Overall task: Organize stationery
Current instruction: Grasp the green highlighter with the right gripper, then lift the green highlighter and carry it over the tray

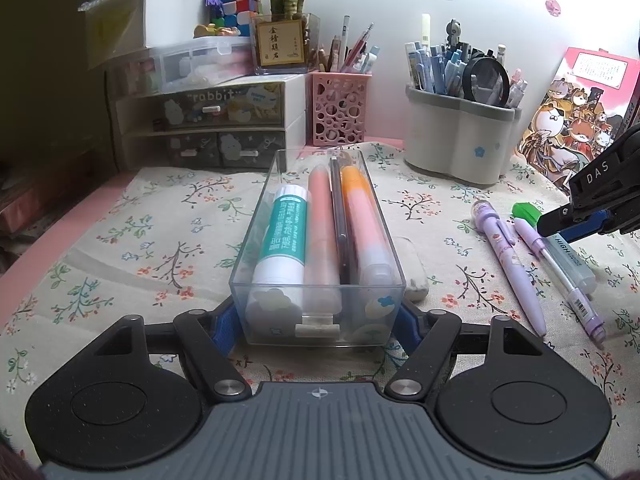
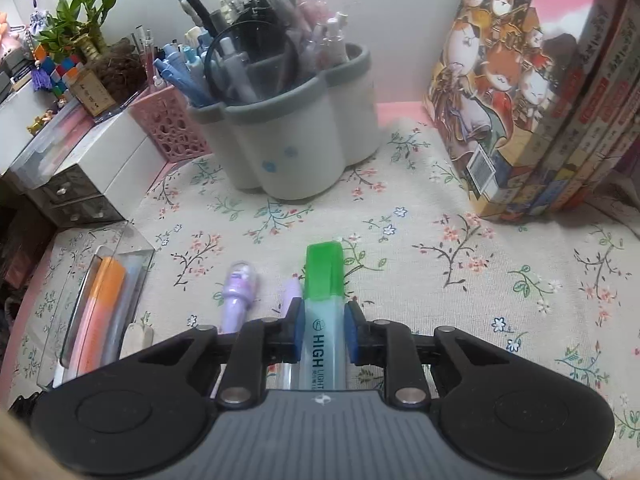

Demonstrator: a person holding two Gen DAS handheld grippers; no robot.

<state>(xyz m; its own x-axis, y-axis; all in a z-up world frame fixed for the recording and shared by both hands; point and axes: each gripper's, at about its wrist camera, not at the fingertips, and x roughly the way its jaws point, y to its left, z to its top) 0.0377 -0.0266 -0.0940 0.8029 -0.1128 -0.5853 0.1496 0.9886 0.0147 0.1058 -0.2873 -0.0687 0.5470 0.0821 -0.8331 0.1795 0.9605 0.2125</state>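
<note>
My left gripper (image 1: 318,320) is shut on the near end of a clear plastic box (image 1: 316,286), one finger on each side wall. Inside lie a teal-and-white glue stick (image 1: 280,232), a pink highlighter (image 1: 320,232), a dark pen (image 1: 340,216) and an orange highlighter (image 1: 364,224). To the right, my right gripper (image 2: 324,320) is shut on a green-capped highlighter (image 2: 324,344) that lies on the floral cloth, blue pads against its pale body. Two purple pens (image 2: 238,292) (image 2: 292,290) lie just left of it. The same highlighter (image 1: 572,260) shows in the left wrist view under the right gripper (image 1: 560,220).
A white eraser (image 1: 416,280) rests against the box's right side. At the back stand a grey pen holder (image 2: 288,148) full of pens, a pink perforated holder (image 1: 338,108) and small drawers (image 1: 200,120). Upright books (image 2: 520,100) close off the right.
</note>
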